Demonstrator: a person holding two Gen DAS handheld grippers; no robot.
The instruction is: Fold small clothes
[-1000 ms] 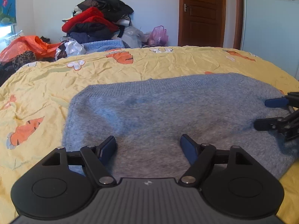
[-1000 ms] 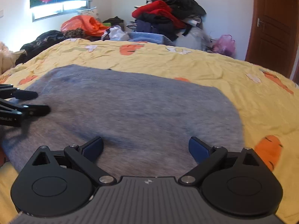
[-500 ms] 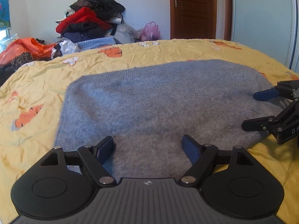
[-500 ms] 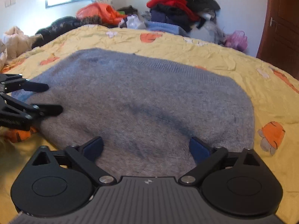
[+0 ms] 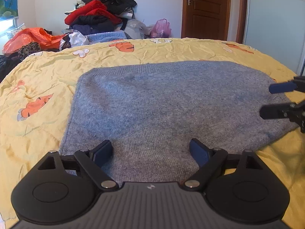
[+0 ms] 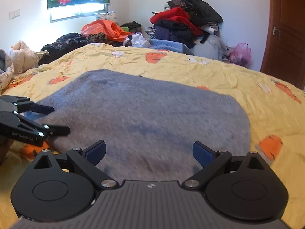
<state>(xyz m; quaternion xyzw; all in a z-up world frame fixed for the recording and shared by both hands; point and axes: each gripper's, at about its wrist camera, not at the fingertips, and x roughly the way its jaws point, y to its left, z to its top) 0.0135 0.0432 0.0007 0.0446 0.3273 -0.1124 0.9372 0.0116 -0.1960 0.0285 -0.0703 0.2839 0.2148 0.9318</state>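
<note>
- A grey, fuzzy knitted garment [image 5: 162, 110], already doubled into a broad rounded slab, lies flat on the crumpled yellow bedspread with orange cartoon prints [image 5: 47, 70], in the near half of the bed.
- The garment's long axis runs left to right across both views; its short axis runs from the near edge towards the far ribbed edge.
- The left gripper [image 5: 150, 150] hangs over the near edge, left of the middle. Its blue-padded jaws are opening, wide apart; only flat knit lies below the gap, and nothing is pinched.
- The right gripper [image 6: 148, 150] hangs over the near edge towards the right end. Its blue pads stand wide apart with nothing between them; this view is smeared by motion.
- Each gripper shows at the side of the other's view, fingers spread and pointing inward over the knit.
- The relation that matters: the garment lies straight ahead of and below both sets of fingers, each hand covering its own half.
- I judge the next fold to run either end over end along the long axis or near edge to far edge; either way each hand takes its own nearest corner.
- A heap of red, black and dark clothes [image 5: 99, 13] is stacked beyond the bed's far side, well apart from the work.
</note>
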